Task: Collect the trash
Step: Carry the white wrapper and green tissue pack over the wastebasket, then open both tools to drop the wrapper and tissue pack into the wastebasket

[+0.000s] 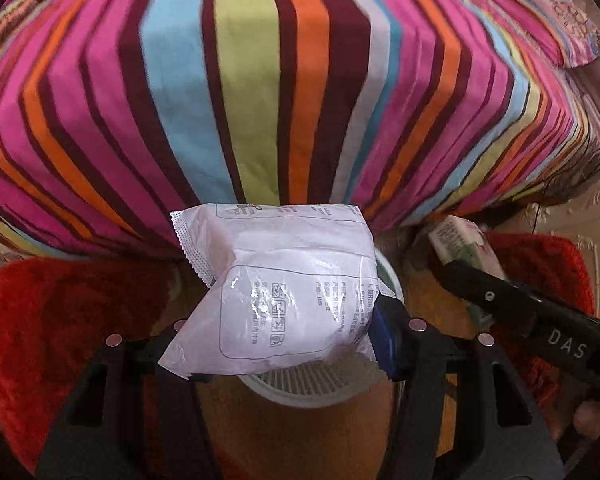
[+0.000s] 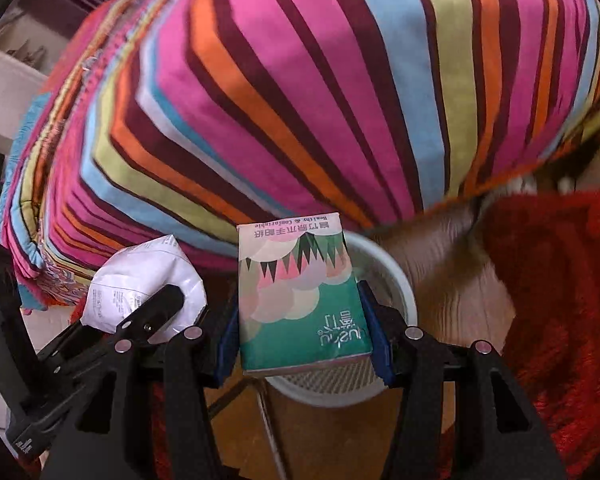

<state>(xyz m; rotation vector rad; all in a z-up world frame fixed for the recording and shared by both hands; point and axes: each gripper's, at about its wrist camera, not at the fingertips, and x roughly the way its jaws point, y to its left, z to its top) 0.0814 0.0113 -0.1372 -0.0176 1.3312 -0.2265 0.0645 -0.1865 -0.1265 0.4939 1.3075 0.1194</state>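
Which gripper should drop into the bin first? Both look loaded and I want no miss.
Probably the right gripper: its tissue pack hangs squarely over the bin. The left gripper also holds its white packet above the bin, but the wide packet overhangs the rim.

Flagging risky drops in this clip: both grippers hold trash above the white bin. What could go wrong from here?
1. The white packet looks about as wide as the white mesh bin; released flat, it may catch on the rim.
2. The left gripper and right gripper crowd together and could collide.
3. The green tissue pack may land on the red rug.
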